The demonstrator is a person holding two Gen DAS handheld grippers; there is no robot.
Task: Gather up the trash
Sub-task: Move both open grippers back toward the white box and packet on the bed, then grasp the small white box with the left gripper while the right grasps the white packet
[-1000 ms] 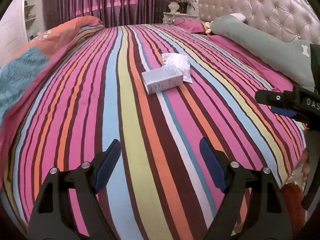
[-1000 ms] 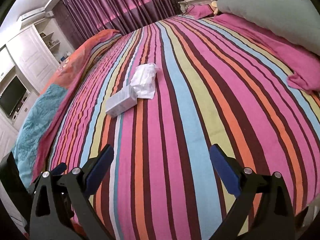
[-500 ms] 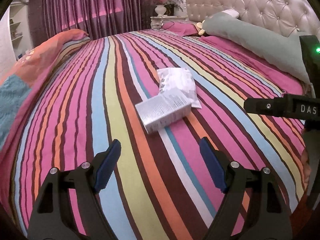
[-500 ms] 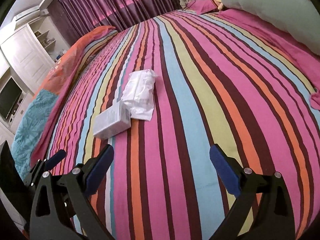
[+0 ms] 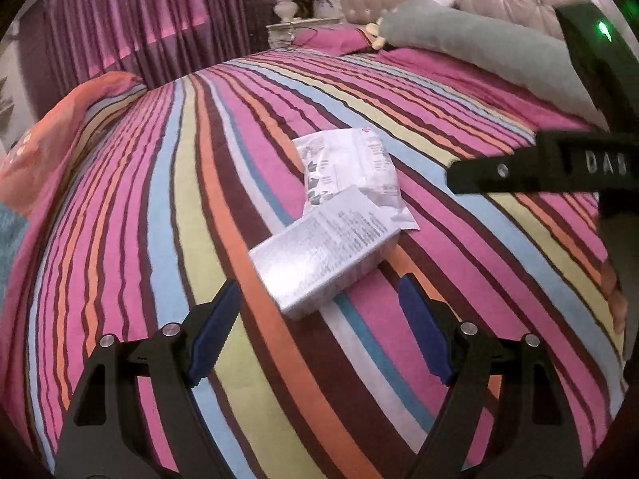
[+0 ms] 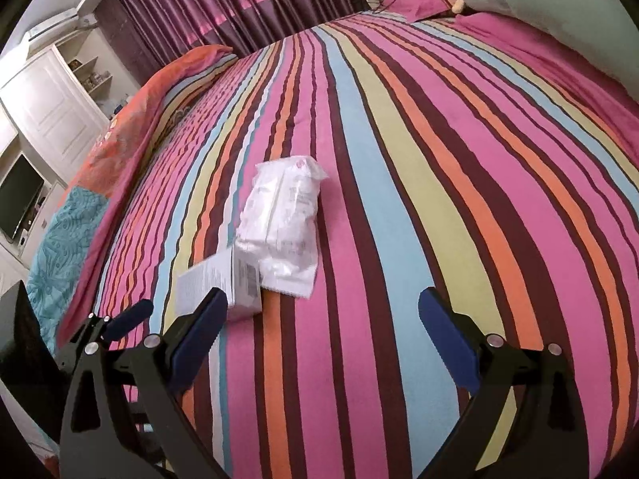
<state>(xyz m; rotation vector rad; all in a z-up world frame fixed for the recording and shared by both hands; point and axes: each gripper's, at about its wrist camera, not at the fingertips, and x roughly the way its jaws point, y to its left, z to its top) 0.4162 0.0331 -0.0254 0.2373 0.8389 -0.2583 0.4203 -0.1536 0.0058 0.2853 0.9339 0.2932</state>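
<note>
**Both grippers wide, trash just ahead**

Currently the left gripper (image 5: pixel 319 327) stands wide open with nothing held; the small box (image 5: pixel 325 253) lies just beyond its tips, roughly centred on the gap, likely lined up for a straddling pinch. Right gripper (image 6: pixel 319 339) likewise spread and empty; the white plastic packet (image 6: pixel 283 223) sits ahead, nearer its left finger. Box: rigid card, sharp edges, printed faces. Packet: soft, crinkled film, touching the box's far end. Both rest on the striped bedspread (image 6: pixel 439 159), a yielding surface.

The bedspread (image 5: pixel 159 207) has pink, maroon, blue, orange and yellow-green stripes; the box (image 5: pixel 323 251) is silver-white, the curtains (image 6: pixel 239 4) purple.
</note>
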